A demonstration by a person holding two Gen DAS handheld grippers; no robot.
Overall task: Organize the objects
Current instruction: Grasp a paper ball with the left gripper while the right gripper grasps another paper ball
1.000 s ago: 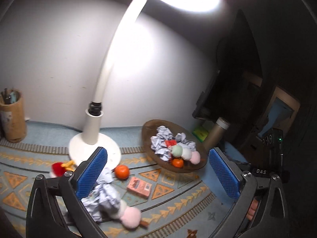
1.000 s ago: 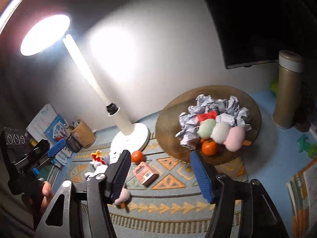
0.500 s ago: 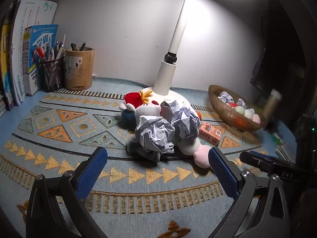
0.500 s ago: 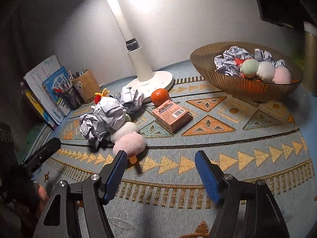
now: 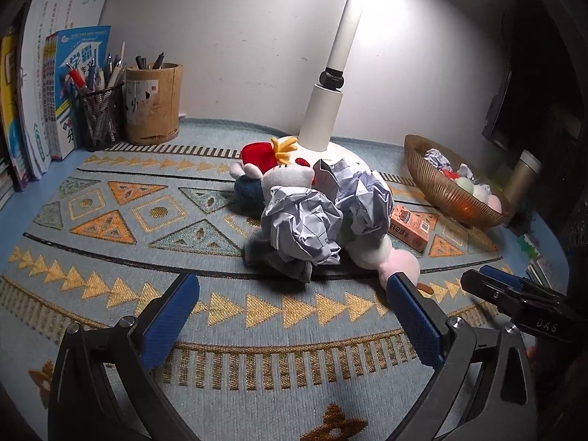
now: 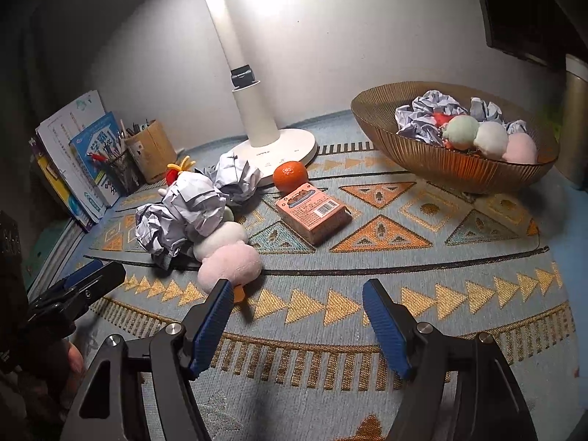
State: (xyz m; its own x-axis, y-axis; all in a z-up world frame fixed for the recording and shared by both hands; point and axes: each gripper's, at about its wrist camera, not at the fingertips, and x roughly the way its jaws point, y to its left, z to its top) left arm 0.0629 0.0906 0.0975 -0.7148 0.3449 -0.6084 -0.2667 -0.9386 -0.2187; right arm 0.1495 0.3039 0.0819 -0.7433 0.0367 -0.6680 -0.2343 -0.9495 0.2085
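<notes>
An orange (image 6: pixel 290 175) sits beside the lamp base (image 6: pixel 283 147); a pink box (image 6: pixel 312 213) lies mid-mat (image 6: pixel 477 257); the bowl (image 6: pixel 441 161) fills the far right corner.

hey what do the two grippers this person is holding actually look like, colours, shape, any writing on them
Both are handheld black frames ending in two angled fingers. The left gripper and the right gripper each carry ribbed blue pads on the inner finger faces, with silver bolts at the finger joints. From the left camera, the right gripper's side shows white lettering reading DAS. No cables or sleeves are visible.
</notes>
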